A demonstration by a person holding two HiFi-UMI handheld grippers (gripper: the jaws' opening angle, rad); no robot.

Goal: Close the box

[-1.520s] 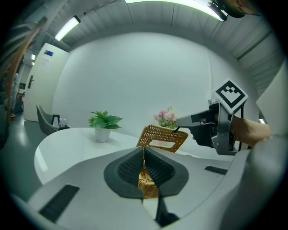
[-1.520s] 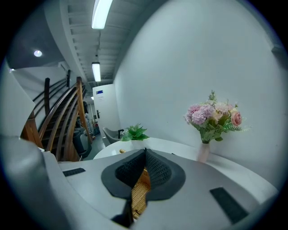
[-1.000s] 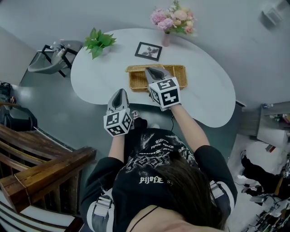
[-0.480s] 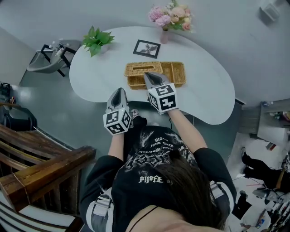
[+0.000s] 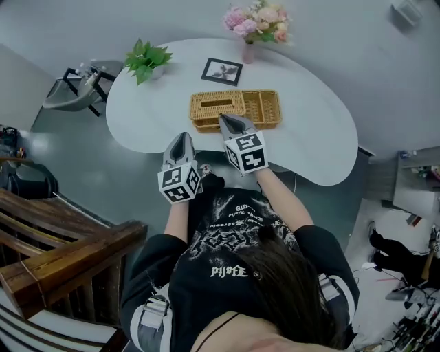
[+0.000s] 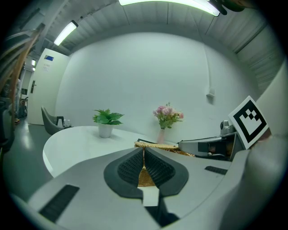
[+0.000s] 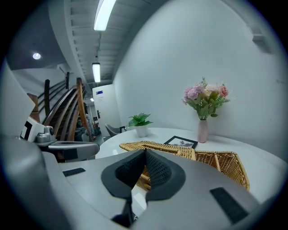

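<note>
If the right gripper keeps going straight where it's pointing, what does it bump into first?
Most likely the tan woven wicker box. The right gripper, with its jaws shut, points slightly downward at the box's near side, with nothing between them. The depth is hard to judge, so that is a best guess.

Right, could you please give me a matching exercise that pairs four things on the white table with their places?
Things:
1. green potted plant
2. pink flower bouquet in a vase
3. black-framed picture
4. woven wicker box

Places:
A. nearest the person
B. far edge of the white rounded table, right of the picture
C. the table's left end
D. lying flat just behind the box

Pairs: 1-C, 2-B, 3-D, 4-A
</note>
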